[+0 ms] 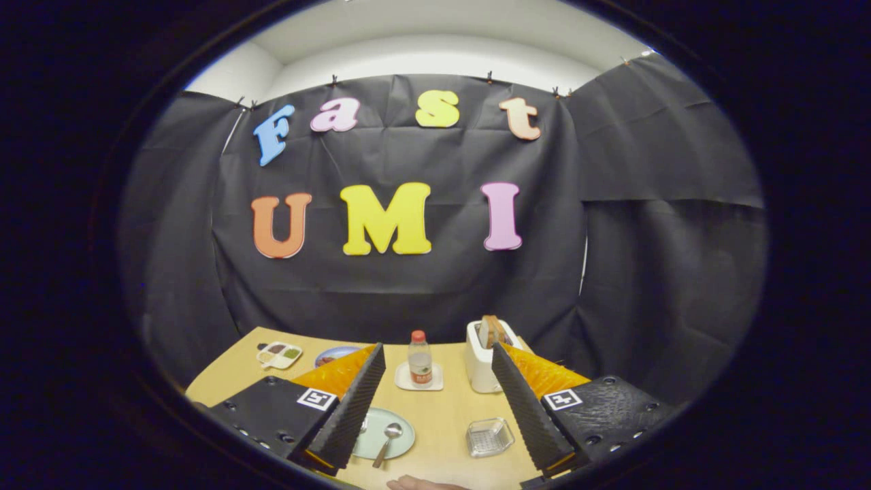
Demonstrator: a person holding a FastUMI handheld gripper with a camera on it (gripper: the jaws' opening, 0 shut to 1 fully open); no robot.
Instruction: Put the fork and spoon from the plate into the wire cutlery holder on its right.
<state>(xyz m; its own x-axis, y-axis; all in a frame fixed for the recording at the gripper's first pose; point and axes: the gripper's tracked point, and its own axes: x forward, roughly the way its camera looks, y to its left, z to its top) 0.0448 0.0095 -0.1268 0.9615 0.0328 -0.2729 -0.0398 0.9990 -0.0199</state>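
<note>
**benchwatcher:** So the claw [435, 408] was spread wide, holding nothing, hanging above the light wooden bench [442, 408]. Between its fingers, on the near side, sat the pale green round plate [391, 435] with a metal spoon [386, 441] lying on it, bowl pointing away. A bit of metal peeked out by the left finger, probably the fork [364, 425], but most of it was hidden, so couldn't say for sure.

**tinkerpaw:** And the holder?

**benchwatcher:** The small wire cutlery holder [488, 437] stood right of the plate, apart from it, just beside the right finger. Looked empty. Farther back: a clear plastic bottle with a red cap [420, 359] on a white square coaster [419, 381], a white toaster [484, 357] with bread in it, a small divided tray [279, 354] and a blue plate [333, 355]. A hand [422, 484] showed at the near bench edge.
</note>
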